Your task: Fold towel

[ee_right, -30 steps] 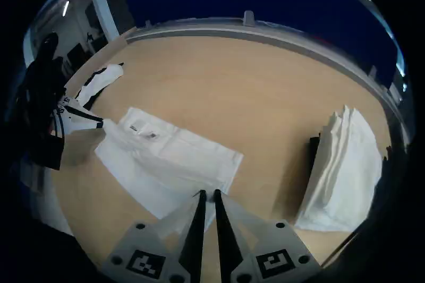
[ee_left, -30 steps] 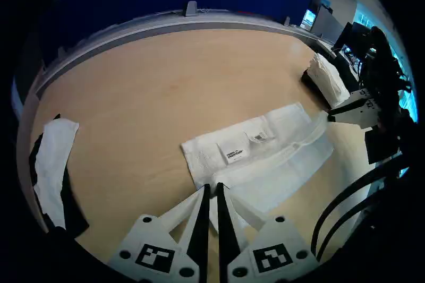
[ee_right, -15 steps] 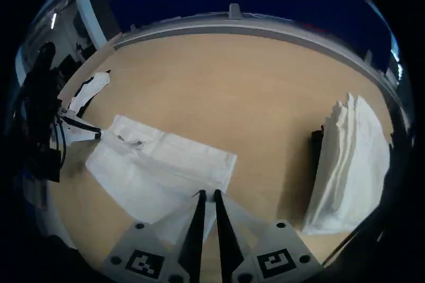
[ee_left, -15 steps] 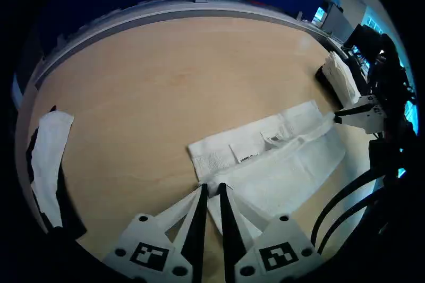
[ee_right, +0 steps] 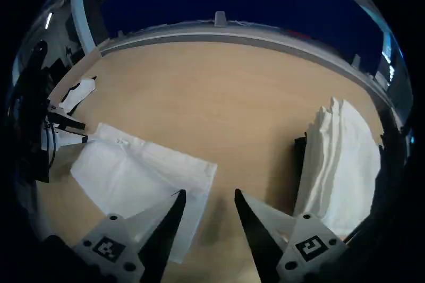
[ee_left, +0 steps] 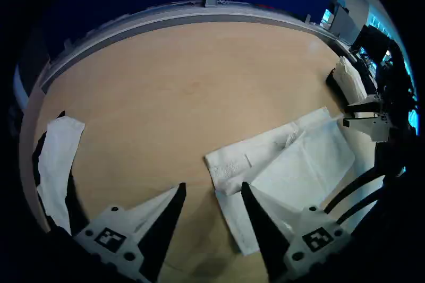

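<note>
Lying across the wide wooden table (ee_left: 159,81), the white towel (ee_left: 297,166) was doubled over on itself, its near layer resting loosely on the far strip, with a stack of folded towels (ee_right: 340,161) well apart beyond one end. The left claw (ee_left: 212,184) and the right claw (ee_right: 210,191) were both spread and empty, one near each end of the towel's front edge. To do this step well, I judged, each claw should draw clear without snagging a corner, and the edges be checked for evenness before the next fold.
</note>
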Demonstrator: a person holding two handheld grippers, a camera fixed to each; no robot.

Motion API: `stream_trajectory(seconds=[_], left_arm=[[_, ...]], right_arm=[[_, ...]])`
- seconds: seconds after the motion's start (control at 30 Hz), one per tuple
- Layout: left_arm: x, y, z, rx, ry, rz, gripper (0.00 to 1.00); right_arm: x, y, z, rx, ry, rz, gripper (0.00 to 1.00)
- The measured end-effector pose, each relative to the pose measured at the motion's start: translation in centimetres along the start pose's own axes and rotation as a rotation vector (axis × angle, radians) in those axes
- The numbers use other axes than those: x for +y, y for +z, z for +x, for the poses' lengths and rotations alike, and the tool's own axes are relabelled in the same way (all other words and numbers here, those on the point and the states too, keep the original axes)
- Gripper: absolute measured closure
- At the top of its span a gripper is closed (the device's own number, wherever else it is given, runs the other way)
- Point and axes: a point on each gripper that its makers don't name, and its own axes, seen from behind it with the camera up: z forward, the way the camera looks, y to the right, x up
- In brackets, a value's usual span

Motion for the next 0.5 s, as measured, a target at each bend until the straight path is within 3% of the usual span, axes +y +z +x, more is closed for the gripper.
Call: stream_trajectory(seconds=[0.03, 0.07, 0.5], left_arm=[[0.0, -0.1, 0.1, 0.004, -0.003, -0.001, 0.08], [0.0, -0.1, 0.1, 0.009, -0.006, -0.001, 0.07], [0.3, -1.4, 0.4, 0.036, -0.002, -0.004, 0.06]], right_arm=[[0.0, -0.1, 0.0, 0.004, 0.0, 0.0, 0.12], [-0.1, -0.1, 0.0, 0.008, -0.001, 0.0, 0.07], [-0.9, -0.9, -0.7, 0.005, -0.02, 0.021, 0.06]])
